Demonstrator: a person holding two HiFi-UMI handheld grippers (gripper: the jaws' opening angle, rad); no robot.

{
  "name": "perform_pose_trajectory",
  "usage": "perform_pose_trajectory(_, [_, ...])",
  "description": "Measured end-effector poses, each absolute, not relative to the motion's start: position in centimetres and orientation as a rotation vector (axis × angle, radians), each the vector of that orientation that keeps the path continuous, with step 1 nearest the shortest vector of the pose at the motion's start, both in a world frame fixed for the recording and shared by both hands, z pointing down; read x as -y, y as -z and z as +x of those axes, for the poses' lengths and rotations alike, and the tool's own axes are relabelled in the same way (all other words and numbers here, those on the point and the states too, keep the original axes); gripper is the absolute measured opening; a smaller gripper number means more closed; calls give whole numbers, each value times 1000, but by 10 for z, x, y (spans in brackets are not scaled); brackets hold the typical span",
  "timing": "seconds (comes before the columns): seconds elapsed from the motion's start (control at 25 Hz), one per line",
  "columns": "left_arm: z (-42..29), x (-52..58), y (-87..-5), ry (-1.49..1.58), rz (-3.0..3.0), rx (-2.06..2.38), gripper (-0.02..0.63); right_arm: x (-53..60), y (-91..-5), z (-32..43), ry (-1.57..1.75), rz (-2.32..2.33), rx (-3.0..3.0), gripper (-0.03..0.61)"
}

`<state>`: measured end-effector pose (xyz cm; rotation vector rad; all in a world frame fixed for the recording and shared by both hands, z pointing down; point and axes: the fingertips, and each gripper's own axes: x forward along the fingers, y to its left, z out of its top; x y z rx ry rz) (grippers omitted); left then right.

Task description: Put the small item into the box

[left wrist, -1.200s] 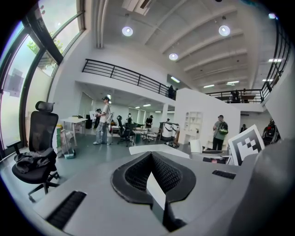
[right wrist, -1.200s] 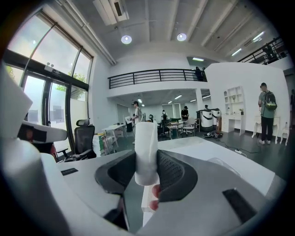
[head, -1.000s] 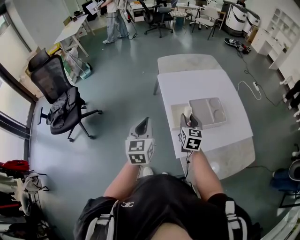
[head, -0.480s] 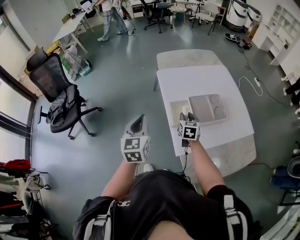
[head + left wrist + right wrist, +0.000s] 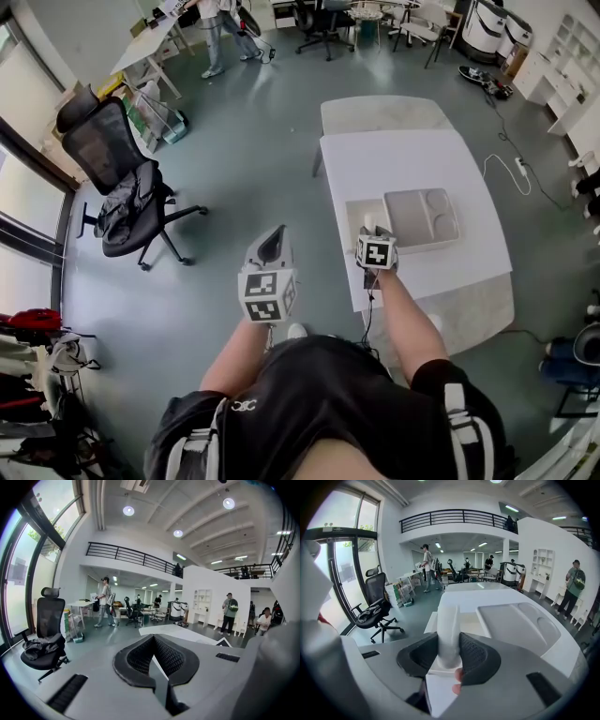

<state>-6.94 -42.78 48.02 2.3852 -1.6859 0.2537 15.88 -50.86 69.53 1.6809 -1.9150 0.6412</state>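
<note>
head view: high, steeply down | gripper views: low, forward | shared: white table (image 5: 412,159)

White cylindrical small item (image 5: 448,620): smooth, matt, plastic-looking. Right gripper (image 5: 450,641): shell of matt grey plastic; pads (image 5: 474,656) black, finely dimpled, rubbery. Pale grey moulded box (image 5: 520,620): smooth matt plastic. White rectangular table (image 5: 412,155): smooth top. Grey-green floor (image 5: 253,169): smooth, slightly glossy.

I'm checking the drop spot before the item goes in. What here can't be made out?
- Inside of the box: right gripper view, the white item in the right tongs blocks its middle; head view, too small.
- The item's lower end: right gripper view, between the pads.
- Near edge of the box: head view, partly behind the marker cube.
</note>
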Motion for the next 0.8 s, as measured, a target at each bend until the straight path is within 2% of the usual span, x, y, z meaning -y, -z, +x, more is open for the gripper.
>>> perform_pose_trajectory(0.24, [-73, 432, -480, -257, 2370, 1697, 5, 517, -718, 160, -726, 1635, 1852, 132])
perform_pose_trajectory(0.44, [-78, 435, -483, -265, 2354, 1706, 5, 515, -742, 119, -951, 1453, 1951, 132])
perform_pose_trajectory(0.68, [-89, 438, -488, -269, 2327, 1722, 5, 525, -743, 149, -802, 1482, 1777, 132])
perform_pose_trajectory(0.8, [-89, 441, -489, -264, 2325, 1721, 5, 544, -738, 112, -847, 1383, 1993, 133])
